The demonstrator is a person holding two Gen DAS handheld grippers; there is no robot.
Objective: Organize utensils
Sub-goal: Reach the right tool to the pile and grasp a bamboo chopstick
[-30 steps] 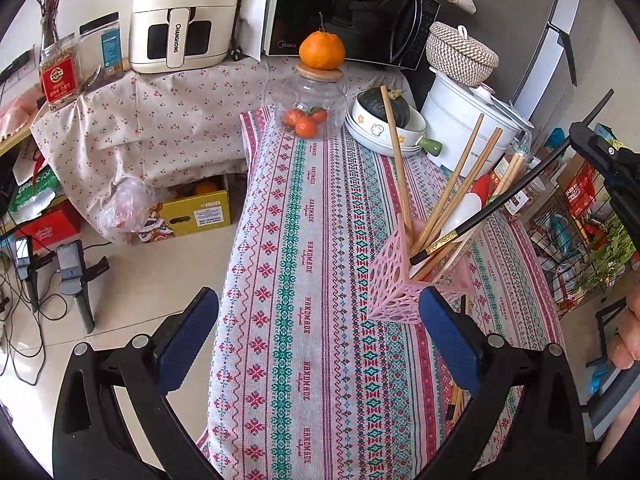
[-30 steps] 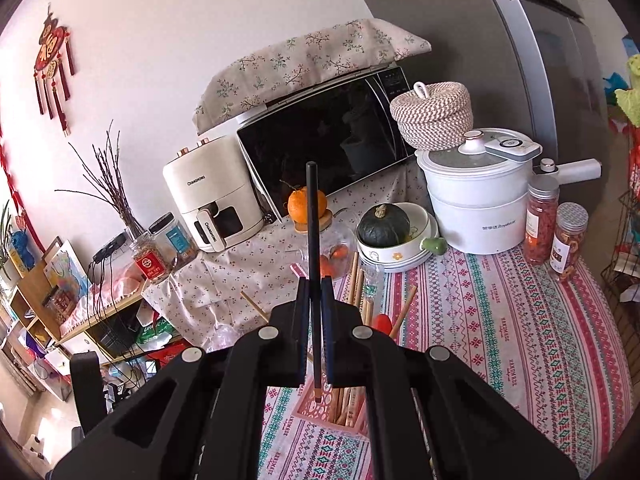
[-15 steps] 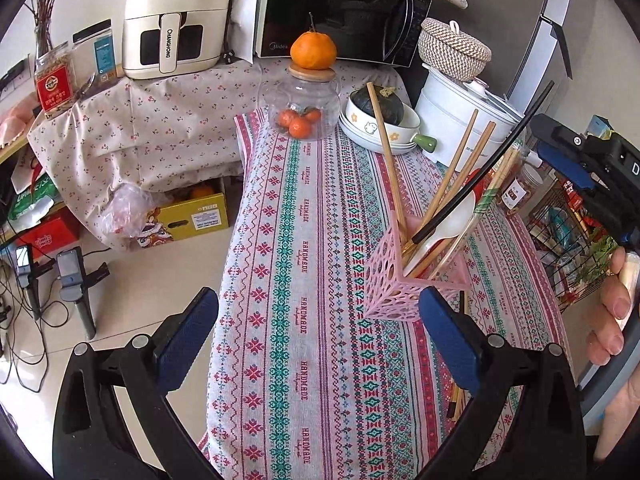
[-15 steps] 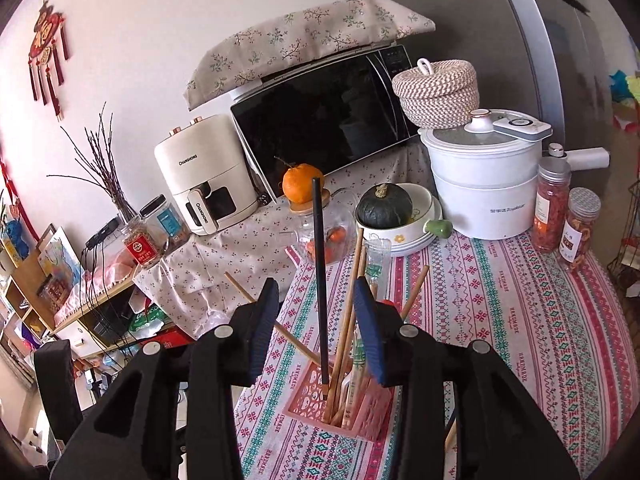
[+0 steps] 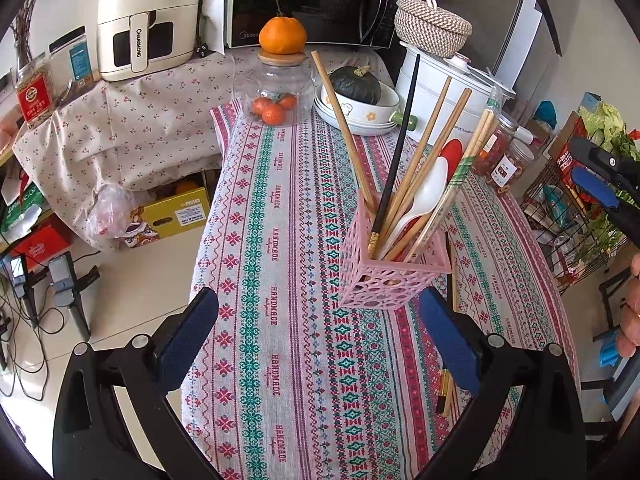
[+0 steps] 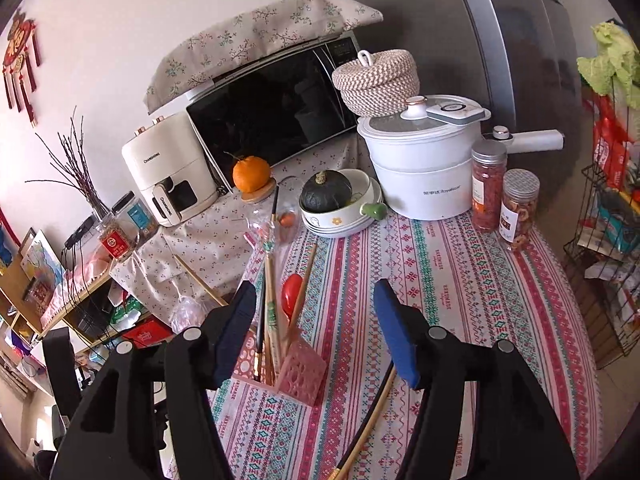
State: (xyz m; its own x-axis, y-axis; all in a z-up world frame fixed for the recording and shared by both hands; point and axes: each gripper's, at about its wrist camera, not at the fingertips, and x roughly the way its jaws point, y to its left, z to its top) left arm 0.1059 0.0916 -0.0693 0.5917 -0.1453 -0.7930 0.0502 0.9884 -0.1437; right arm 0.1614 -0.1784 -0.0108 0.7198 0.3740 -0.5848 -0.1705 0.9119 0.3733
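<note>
Beside pink holder (image 5: 394, 276), loose chopsticks (image 6: 366, 428), squash bowl (image 5: 362, 110) beyond

Wall: plain white wall (image 6: 120, 40), a red knot ornament (image 6: 18, 60) hanging on it.
Floor: pale glossy tiles (image 5: 132, 272).
Furniture: table under a striped patterned tablecloth (image 5: 288, 320); grey fridge (image 6: 520, 40) behind; wire rack (image 6: 608, 260) alongside.
Light: bright daylight, soft shadows.

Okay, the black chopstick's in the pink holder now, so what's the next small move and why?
Probably lower the right tool, whose jaws have just been opening with nothing between them, toward the loose chopsticks lying on the tablecloth beside the pink holder. The black chopstick already stands inside.
</note>
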